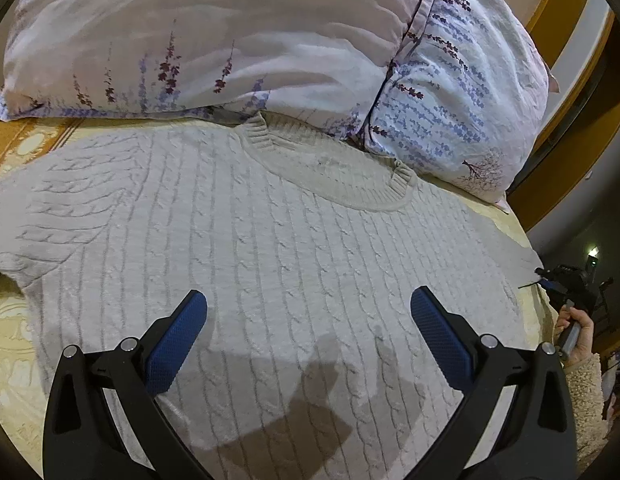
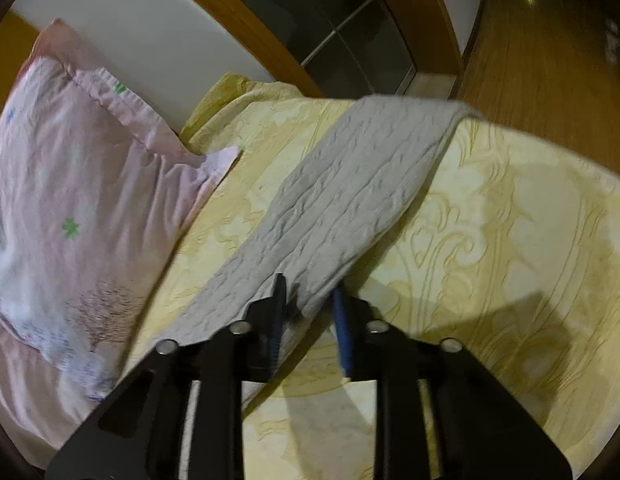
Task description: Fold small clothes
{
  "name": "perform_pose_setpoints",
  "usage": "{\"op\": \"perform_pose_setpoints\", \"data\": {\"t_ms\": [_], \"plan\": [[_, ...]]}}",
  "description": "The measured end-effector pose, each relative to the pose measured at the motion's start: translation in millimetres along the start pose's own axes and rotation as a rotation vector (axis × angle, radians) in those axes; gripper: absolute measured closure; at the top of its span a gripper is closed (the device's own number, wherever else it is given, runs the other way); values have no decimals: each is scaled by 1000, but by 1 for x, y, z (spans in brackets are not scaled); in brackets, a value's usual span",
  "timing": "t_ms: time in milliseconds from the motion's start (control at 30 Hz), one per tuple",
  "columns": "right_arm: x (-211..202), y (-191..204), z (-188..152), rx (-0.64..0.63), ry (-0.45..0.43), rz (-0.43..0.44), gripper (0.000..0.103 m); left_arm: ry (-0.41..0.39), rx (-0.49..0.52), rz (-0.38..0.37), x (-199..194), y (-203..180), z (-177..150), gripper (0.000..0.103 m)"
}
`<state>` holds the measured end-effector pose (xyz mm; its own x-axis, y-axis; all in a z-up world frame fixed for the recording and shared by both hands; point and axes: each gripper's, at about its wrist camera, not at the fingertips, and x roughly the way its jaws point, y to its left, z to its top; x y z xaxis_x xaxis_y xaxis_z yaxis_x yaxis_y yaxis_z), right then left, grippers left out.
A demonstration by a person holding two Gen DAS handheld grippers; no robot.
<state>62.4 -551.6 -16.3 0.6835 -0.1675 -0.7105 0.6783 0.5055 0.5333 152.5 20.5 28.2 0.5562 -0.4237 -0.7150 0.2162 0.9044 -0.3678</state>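
Note:
A white cable-knit sweater [image 1: 238,240] lies flat on the bed, front up, its ribbed collar [image 1: 350,168] towards the pillows. My left gripper [image 1: 309,304] hovers over the sweater's lower body, wide open and empty. In the right wrist view one sleeve [image 2: 350,188] stretches away across the bedspread to the bed's far edge. My right gripper [image 2: 308,294] is nearly closed, its fingers pinching the sleeve's near end and lifting it a little.
The yellow patterned bedspread [image 2: 510,220] covers the bed. Two floral pillows [image 1: 214,40] [image 1: 462,92] lie at the head. A wooden headboard [image 2: 246,12] and wooden floor [image 2: 550,60] lie beyond the bed's edge. The person's right hand [image 1: 576,330] shows at the left view's right edge.

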Motion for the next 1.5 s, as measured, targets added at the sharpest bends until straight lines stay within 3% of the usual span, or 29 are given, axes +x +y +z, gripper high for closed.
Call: {"op": "perform_pose_setpoints", "data": {"t_ms": [167,333,500,633,700,767,867,1067,1133,1167,1200,1300,1400,1500], "plan": [[-31,47,-12,-168,-105,31,95,-6,4,-50,1,-4,2,8],[-63,134,-57,-410,-96,243,95,-21,-9,-81,1,-5,5,9],[-52,210,-139,-670,76,397,95,-20,-29,-113,4,-8,6,11],[-12,238,-213,-830,266,371,95,2,-58,-178,9,-10,6,16],[0,235,-226,-830,324,363,88,21,-66,-206,13,-12,6,18],[3,227,-222,-761,363,390,81,32,-70,-232,16,-15,5,19],[-4,213,-203,-644,356,431,52,41,-74,-263,19,-19,6,20],[-8,169,-154,-377,285,373,50,73,-101,-340,29,-27,8,23],[-8,159,-142,-331,249,330,53,68,-99,-339,29,-27,8,23],[-8,159,-138,-331,224,300,61,64,-100,-333,29,-26,9,23],[-10,158,-134,-342,196,269,75,63,-104,-330,27,-24,9,23],[-17,170,-129,-424,109,197,89,58,-139,-332,25,-13,11,24],[-31,195,-136,-531,36,212,93,52,-170,-353,23,-5,14,25],[-52,229,-155,-665,-18,294,93,35,-195,-376,20,2,18,25]]}}
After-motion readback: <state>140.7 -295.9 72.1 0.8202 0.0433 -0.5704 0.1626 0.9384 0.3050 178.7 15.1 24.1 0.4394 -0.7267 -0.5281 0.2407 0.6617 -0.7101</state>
